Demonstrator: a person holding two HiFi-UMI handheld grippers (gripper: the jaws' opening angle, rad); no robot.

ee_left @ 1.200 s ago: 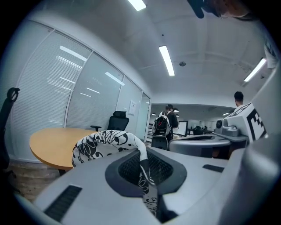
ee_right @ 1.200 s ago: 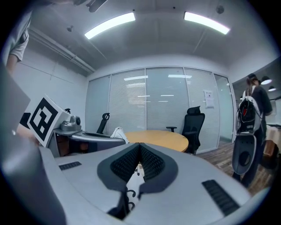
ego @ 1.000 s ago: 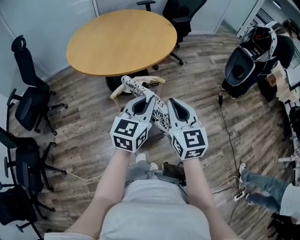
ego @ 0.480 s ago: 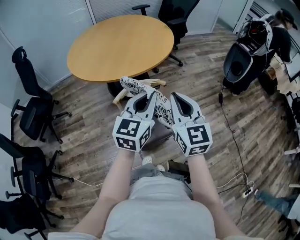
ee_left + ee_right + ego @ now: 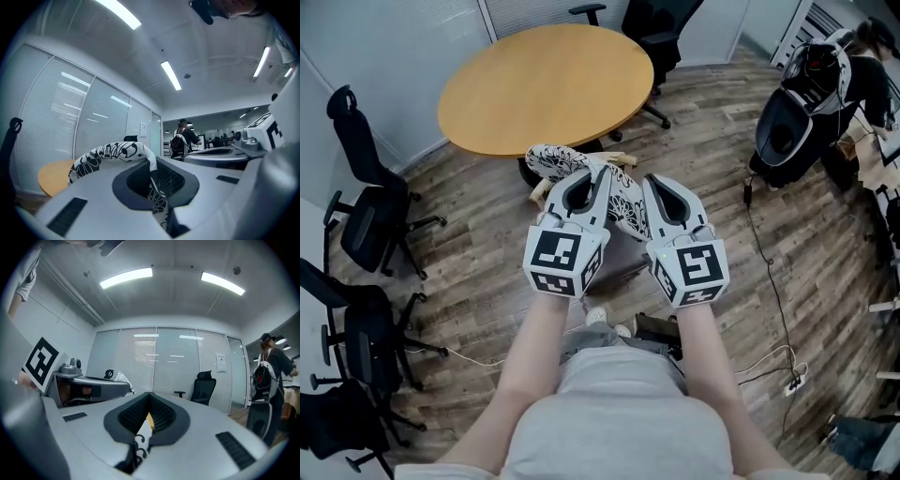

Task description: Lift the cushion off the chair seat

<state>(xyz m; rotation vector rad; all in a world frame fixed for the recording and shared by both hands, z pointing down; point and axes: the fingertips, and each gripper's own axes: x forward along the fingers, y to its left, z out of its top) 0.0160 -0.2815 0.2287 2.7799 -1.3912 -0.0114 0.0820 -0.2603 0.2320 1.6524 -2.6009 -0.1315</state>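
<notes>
Nearest the camera, two bare forearms reach out side by side, and each hand carries its tool level. The left gripper [image 5: 596, 176] is clamped hard on patterned fabric, which runs right through its pads in the left gripper view. The right gripper [image 5: 649, 184] is pinched down too, with a sliver of the same black-and-white print caught low between its jaws. So both are biting the near edge of the cushion [image 5: 551, 161], and it hangs in the air between and beyond them. It looks clear of the grey chair seat [image 5: 617, 255] glimpsed below, though the contact itself is hidden behind the grippers. By my reading the lift is well along. To do it well, raise both hands together at one height and keep them the same distance apart, so the floppy pad neither stretches nor slips out. The trailing end is the thing to watch, I'd say, since it sags. The cushion's long axis runs from the jaws away to the far left. Its free end arches up, then droops leftward, pointing at the near rim of the round table [image 5: 546, 86]. Past the table a black office chair [image 5: 661, 28] stands by the glass wall.
</notes>
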